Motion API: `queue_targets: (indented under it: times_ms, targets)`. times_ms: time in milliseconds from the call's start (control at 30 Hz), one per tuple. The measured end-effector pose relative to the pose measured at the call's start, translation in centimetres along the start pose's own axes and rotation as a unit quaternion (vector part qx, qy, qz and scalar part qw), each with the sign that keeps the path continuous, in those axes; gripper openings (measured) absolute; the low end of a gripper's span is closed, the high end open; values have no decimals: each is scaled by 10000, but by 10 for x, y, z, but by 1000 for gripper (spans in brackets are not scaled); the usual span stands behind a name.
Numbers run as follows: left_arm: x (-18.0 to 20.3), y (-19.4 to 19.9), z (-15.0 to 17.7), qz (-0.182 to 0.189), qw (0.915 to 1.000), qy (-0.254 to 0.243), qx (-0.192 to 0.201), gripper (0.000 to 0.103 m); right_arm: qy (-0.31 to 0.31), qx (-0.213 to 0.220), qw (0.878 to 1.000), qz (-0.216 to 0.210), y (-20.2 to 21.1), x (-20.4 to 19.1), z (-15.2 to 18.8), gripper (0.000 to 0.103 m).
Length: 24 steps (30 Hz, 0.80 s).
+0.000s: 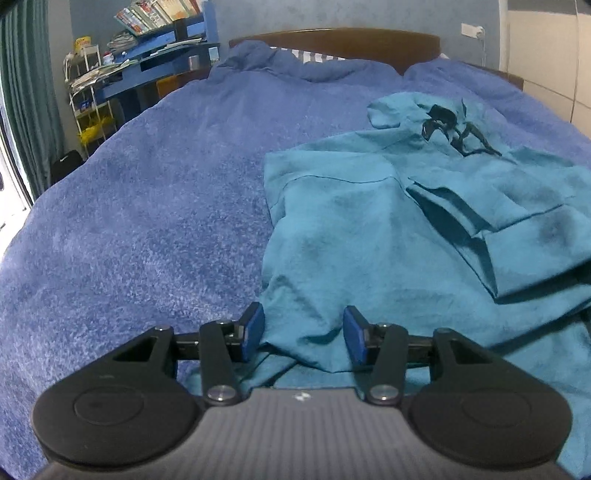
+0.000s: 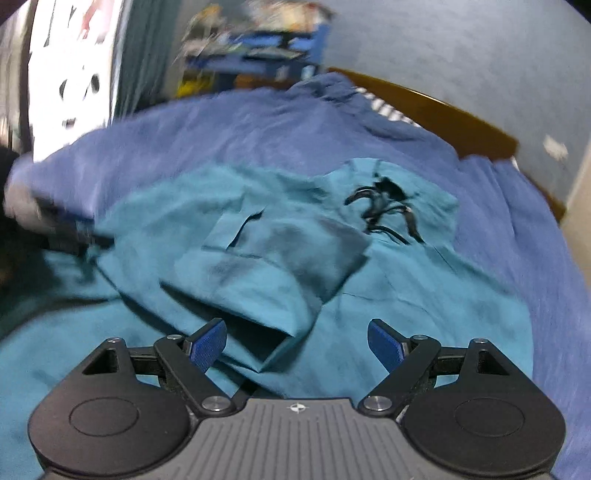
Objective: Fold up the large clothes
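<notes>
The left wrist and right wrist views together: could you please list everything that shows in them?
garment: one, teal with a black print near its far end, partly folded on the near right part of the bed
blanket: one, blue, covering the bed
headboard: one, brown wood, far end of the bed
shelf unit: one, blue, stacked with books and papers, far left corner
wire rack: one, white, beside the shelf unit
curtain: one, green, left edge
wall socket: one, white, far wall on the right
left tongs: one pair, black with blue pads, open over the garment's near edge
right tongs: one pair, same colours, open wide above the garment
</notes>
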<state>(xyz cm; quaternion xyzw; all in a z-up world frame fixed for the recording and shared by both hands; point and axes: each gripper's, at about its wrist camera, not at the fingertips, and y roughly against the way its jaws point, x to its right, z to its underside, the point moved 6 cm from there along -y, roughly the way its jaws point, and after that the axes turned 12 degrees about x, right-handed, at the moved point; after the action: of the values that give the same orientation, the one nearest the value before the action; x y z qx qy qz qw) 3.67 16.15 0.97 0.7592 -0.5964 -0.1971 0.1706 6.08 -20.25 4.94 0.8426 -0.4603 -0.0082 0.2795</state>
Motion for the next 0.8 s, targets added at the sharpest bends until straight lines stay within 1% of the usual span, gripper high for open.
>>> queue_targets:
  times_ms: [133, 233, 300, 467, 500, 567, 633, 667, 733, 800]
  targets:
    - [0, -5, 1, 15, 10000, 84, 24, 46, 695, -181, 9973, 161, -26, -22, 0, 84]
    - [1, -4, 1, 2, 10000, 64, 39, 46, 868, -177, 9957, 266, -41, -29, -4, 84]
    - [3, -5, 1, -6, 10000, 42, 47, 46, 1049, -98, 9940, 291, -49, -36, -9, 84]
    - [6, -5, 1, -15, 10000, 71, 55, 46, 1644, 138, 9862, 114, -62, -65, -24, 84]
    - [6, -5, 1, -16, 10000, 69, 57, 46, 1710, 164, 9851, 61, -64, -69, -26, 82]
    - [5, -4, 1, -10, 10000, 76, 58, 46, 1813, 186, 9832, -38, -65, -77, -29, 72]
    - [5, -4, 1, -7, 9999, 85, 62, 46, 1849, 186, 9826, -21, -68, -77, -30, 44]
    - [5, -4, 1, -5, 9999, 89, 63, 46, 1764, 192, 9841, 19, -68, -73, -32, 40]
    - [6, -4, 1, -4, 9999, 85, 64, 47, 1369, 235, 9903, 98, -67, -58, -38, 24]
    - [6, -4, 1, 0, 9999, 87, 63, 47, 904, 310, 9951, 251, -62, -36, -44, 16]
